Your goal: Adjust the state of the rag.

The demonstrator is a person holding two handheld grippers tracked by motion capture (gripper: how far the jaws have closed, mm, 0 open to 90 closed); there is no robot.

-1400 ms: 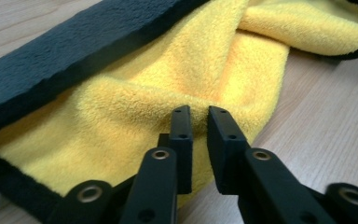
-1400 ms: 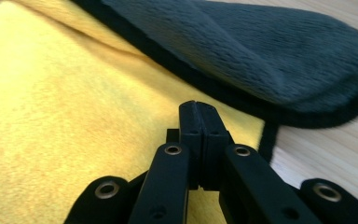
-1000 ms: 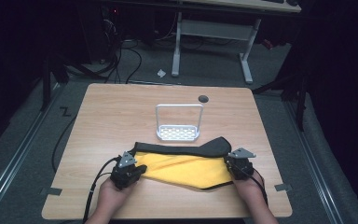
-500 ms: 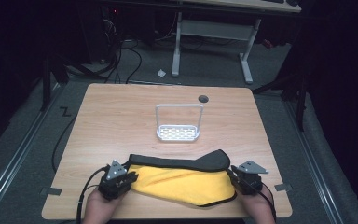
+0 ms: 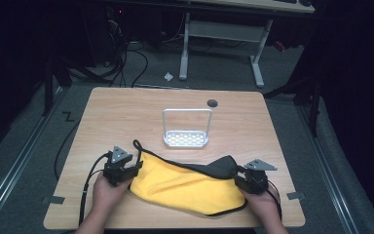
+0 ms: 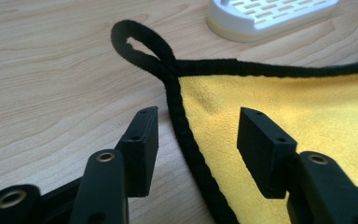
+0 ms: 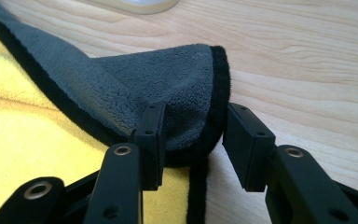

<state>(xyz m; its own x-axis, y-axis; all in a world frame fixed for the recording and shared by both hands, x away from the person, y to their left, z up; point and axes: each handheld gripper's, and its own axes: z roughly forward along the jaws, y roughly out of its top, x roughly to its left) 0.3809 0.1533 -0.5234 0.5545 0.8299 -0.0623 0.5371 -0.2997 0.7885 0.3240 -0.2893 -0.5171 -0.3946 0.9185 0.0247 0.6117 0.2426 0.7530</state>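
Tongs left (image 5: 135,168) and right (image 5: 239,179) have just been opening, jaws apart astride cloth (image 5: 185,183) corners, gripping nothing; folded yellow cloth lies on table's (image 5: 126,112) near edge. Release step; next likely withdraw, regrasp for another fold

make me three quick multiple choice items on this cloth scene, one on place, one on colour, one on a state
1. Where is the white rack relative to the cloth?
A. beyond it, toward the table's far edge
B. on top of it
C. under it

2. What colour is the cloth's trim?
A. white
B. black
C. red

3. How is the left gripper?
A. clamped on the rack
B. shut on the loop
C. open

Answers: A, the rack stands apart past the cloth; B, a black border edges the yellow face; C, its fingers stand apart, clear of the hem.
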